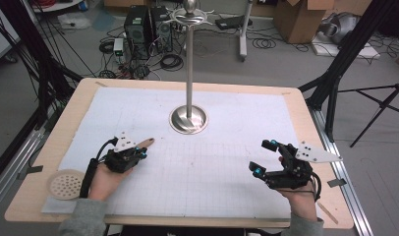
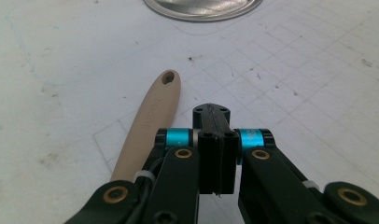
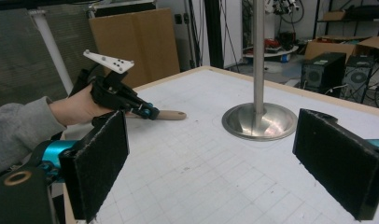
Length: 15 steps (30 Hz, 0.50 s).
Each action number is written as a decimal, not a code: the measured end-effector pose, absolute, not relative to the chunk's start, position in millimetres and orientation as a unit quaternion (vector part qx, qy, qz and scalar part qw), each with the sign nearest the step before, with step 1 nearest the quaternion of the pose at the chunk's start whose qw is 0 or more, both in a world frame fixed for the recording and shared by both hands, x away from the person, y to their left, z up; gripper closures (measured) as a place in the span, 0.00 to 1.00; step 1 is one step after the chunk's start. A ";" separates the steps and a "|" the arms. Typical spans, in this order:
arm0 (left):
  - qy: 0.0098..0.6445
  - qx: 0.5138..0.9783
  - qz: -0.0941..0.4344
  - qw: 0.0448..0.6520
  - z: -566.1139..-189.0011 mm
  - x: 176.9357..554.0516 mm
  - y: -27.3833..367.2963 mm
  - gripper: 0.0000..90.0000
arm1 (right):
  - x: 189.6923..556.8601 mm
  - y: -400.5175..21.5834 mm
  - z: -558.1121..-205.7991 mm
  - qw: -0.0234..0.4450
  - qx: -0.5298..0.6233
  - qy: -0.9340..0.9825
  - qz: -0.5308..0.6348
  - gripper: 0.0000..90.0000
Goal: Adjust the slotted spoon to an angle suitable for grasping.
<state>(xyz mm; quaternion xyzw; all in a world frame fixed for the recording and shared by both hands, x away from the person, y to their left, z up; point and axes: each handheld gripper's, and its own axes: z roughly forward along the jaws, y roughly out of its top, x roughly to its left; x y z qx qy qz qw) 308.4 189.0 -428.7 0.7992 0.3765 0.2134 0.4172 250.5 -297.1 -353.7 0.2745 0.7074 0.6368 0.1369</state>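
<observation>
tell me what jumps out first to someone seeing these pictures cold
The tall polished steel pole on its round dished base stands at the middle of the white gridded mat and draws the eye first. Left of it, the left tongs are shut, with a beige handle with a hole in its end lying on the mat right beside them. On the right, the right tongs gape wide with nothing between them.

Surface: pale wooden board with rounded corners. White gridded mat laid over most of it, marked with faint stains. Steel stand, round base with upright pole, on the mat toward the far middle. Beige handle with a hole at its end, on the mat's left part. Round perforated disc at the near left corner.
</observation>
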 end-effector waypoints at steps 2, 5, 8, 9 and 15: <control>0.372 0.794 0.213 0.431 -422.3 300.8 195.1 0.99 | 249.8 -298.1 -353.0 0.138 0.275 0.707 0.637 0.11; 0.367 0.787 0.215 0.447 -412.2 291.3 205.4 0.98 | 250.1 -299.3 -353.3 0.141 0.276 0.706 0.637 0.11; 0.358 0.791 0.219 0.444 -402.2 284.3 216.2 0.96 | 251.4 -299.7 -354.6 0.142 0.279 0.706 0.636 0.11; 0.358 0.791 0.218 0.446 -399.5 282.0 219.3 0.96 | 251.4 -299.6 -354.8 0.141 0.280 0.707 0.634 0.11; 0.346 0.800 0.224 0.436 -388.1 273.8 236.5 0.91 | 251.5 -296.9 -354.8 0.140 0.277 0.710 0.632 0.11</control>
